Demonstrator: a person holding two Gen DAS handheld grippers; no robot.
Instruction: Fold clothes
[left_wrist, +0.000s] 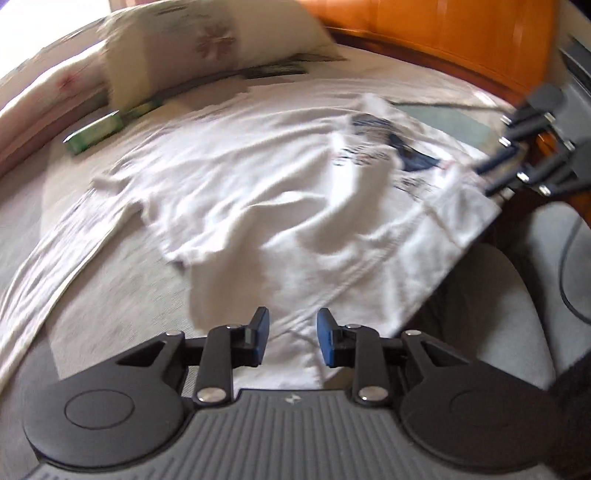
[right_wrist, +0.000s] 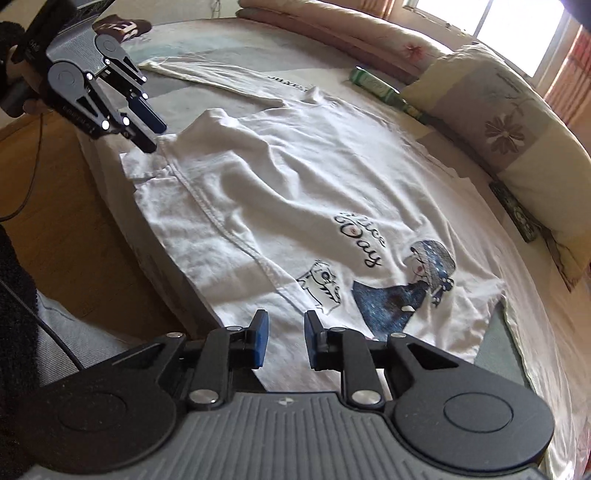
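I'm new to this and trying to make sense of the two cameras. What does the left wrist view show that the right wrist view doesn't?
Only the left wrist view shows the orange wooden headboard behind the bed, though the view is blurred.

Only the right wrist view shows the window, the "Nice Day" lettering sharply, and a dark garment at the far end.

Both show the white T-shirt spread on the bed, the green box, the flowered pillow, and both grippers with jaws apart: the left gripper and right gripper.
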